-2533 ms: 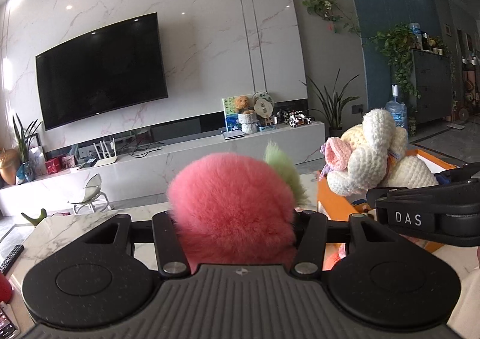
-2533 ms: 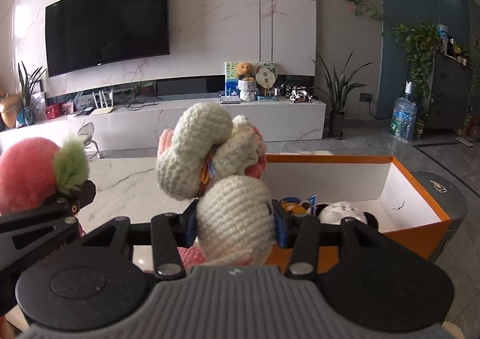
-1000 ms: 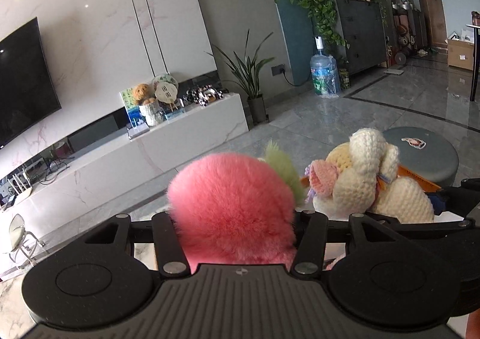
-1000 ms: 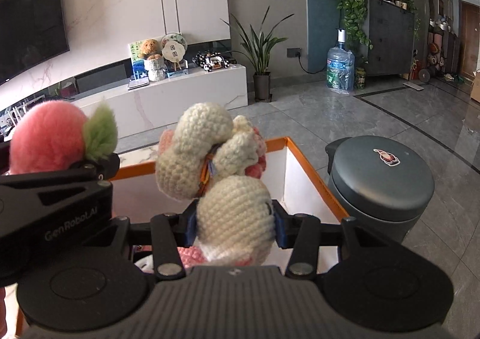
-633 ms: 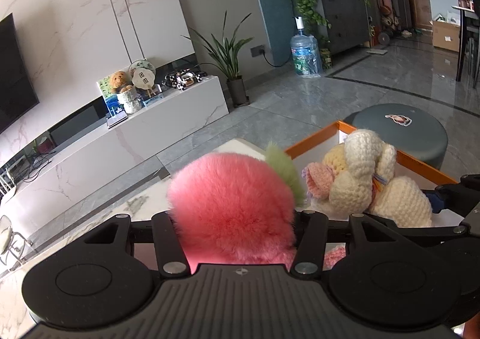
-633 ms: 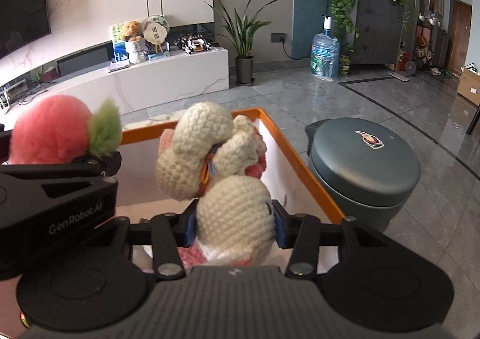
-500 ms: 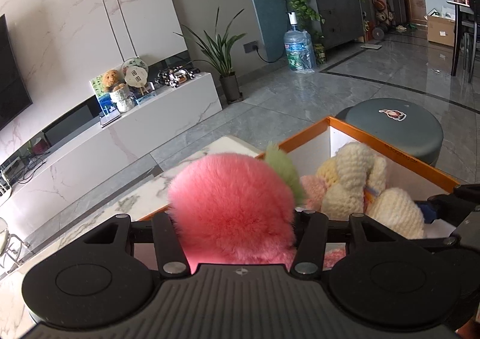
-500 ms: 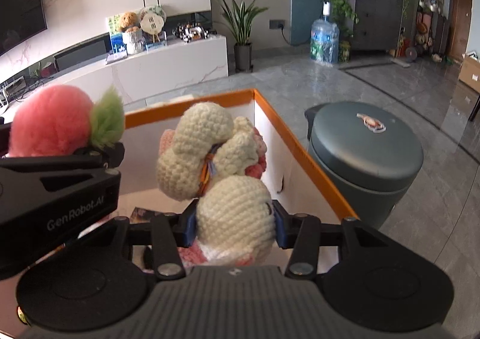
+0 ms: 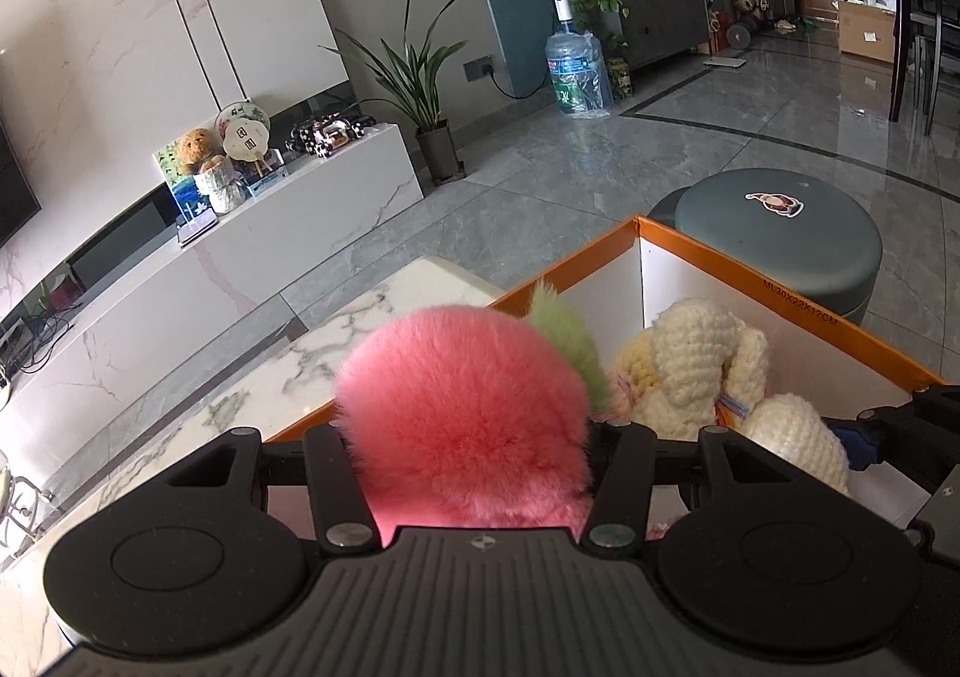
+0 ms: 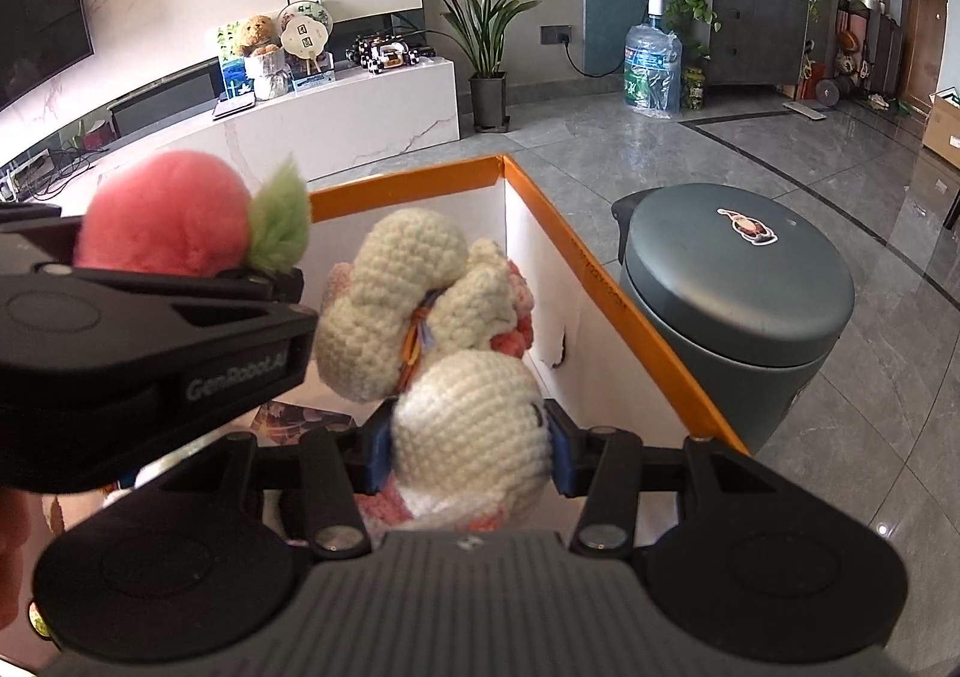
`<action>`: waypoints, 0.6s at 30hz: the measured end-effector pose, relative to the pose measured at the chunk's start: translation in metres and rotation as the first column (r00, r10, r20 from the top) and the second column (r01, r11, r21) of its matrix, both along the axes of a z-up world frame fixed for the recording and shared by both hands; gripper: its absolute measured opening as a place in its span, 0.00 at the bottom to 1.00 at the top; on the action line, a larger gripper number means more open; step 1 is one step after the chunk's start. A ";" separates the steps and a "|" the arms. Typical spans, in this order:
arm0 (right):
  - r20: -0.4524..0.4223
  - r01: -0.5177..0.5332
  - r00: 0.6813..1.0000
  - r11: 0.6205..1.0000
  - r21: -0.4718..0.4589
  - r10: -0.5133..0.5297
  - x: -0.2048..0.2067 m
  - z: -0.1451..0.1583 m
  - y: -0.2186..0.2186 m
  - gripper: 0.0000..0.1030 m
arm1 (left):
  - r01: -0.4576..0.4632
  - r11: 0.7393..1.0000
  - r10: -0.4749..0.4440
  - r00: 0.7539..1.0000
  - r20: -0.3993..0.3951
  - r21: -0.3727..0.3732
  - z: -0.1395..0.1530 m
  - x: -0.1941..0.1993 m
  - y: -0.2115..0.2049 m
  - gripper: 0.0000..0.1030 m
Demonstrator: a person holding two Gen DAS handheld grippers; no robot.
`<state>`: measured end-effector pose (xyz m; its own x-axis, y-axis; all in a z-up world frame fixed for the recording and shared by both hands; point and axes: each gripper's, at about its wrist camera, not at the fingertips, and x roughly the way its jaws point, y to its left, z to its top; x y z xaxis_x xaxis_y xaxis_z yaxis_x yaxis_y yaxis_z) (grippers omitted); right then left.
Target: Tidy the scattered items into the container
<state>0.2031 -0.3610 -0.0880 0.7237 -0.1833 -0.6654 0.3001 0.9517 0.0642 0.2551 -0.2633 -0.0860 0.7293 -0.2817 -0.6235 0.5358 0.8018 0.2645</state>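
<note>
My left gripper (image 9: 474, 437) is shut on a fluffy pink peach toy (image 9: 462, 419) with a green leaf and holds it over the orange-rimmed white box (image 9: 708, 251). The peach also shows in the right wrist view (image 10: 165, 224). My right gripper (image 10: 471, 452) is shut on a cream crocheted doll (image 10: 468, 425) with pink parts, held over the same box (image 10: 606, 305). The doll shows to the right in the left wrist view (image 9: 702, 365). Small items lie on the box floor, mostly hidden.
The box stands on a white marble table (image 9: 252, 395). A grey-green round bin (image 10: 738, 287) stands on the floor just beyond the box's right wall. A white TV bench (image 9: 240, 263), a potted plant (image 9: 420, 77) and a water bottle (image 9: 576, 65) lie farther back.
Both grippers have swung right with their toys, from facing the TV wall to over the box, and tilted downward. Their hold on the toys is unchanged.
</note>
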 end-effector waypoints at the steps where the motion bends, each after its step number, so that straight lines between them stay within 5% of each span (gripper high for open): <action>1: 0.000 -0.002 1.000 1.000 0.002 0.002 0.000 0.000 -0.001 0.50 | 0.000 1.000 0.000 1.000 -0.006 0.004 -0.001 0.000 -0.001 0.58; 12: 0.002 -0.011 1.000 1.000 0.002 0.011 0.001 -0.002 0.000 0.51 | -0.018 1.000 0.019 0.998 -0.055 0.023 -0.003 0.003 0.002 0.61; 18: 0.015 -0.030 0.999 1.000 0.007 0.030 -0.001 -0.001 0.004 0.61 | -0.026 1.000 0.027 0.997 -0.078 0.013 -0.003 0.000 0.007 0.64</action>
